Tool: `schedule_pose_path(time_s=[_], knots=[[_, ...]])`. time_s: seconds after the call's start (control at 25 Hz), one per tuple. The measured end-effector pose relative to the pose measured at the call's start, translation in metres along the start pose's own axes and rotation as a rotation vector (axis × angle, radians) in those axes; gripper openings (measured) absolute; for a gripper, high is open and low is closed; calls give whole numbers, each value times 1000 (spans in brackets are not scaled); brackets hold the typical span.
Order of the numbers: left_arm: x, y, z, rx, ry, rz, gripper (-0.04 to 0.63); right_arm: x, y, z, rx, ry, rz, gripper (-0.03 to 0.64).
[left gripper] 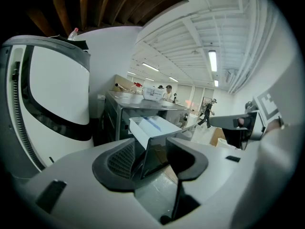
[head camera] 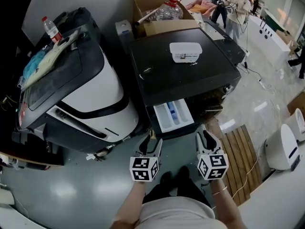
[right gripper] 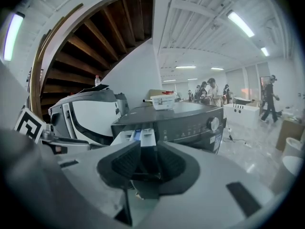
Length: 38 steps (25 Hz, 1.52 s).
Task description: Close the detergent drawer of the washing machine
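The black washing machine [head camera: 186, 75] stands in front of me with its white detergent drawer [head camera: 173, 115] pulled out, a blue insert showing inside. My left gripper [head camera: 150, 144] hangs just below and left of the drawer's front, jaws open and empty. My right gripper [head camera: 206, 138] is to the right of the drawer's front corner, also open with nothing held. In the left gripper view the drawer [left gripper: 152, 128] shows just beyond the left gripper [left gripper: 151, 159]. Seen from the right gripper [right gripper: 147, 165], the drawer [right gripper: 139, 136] lies straight ahead, past a narrow gap.
A large white and black machine [head camera: 83, 97] stands close on the left, with a bottle [head camera: 51, 28] on it. A clear plastic container [head camera: 186, 51] rests on the washer's top. A cardboard box [head camera: 159, 11] sits behind. Wooden slats [head camera: 240, 151] lie on the floor at right. People [head camera: 234, 6] stand far back.
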<state>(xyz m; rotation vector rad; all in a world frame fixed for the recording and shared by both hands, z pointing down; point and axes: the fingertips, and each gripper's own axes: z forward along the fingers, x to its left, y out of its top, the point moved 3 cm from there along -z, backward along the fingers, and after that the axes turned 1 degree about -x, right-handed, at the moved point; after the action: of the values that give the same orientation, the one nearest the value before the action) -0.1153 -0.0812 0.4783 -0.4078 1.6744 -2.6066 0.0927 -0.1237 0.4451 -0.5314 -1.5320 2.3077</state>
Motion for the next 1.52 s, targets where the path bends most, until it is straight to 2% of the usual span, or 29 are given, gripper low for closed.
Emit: schedule_pose_path(time_s=[0.64, 1.08, 1.52], knots=[[-5, -20, 0, 21, 165, -70, 184, -18, -18, 32, 94, 148, -52, 95], [-11, -41, 14, 64, 233, -97, 183, -31, -40, 45, 158, 191, -51, 95], [-8, -56, 31, 90, 263, -121, 183, -31, -58, 61, 213, 252, -61, 95]])
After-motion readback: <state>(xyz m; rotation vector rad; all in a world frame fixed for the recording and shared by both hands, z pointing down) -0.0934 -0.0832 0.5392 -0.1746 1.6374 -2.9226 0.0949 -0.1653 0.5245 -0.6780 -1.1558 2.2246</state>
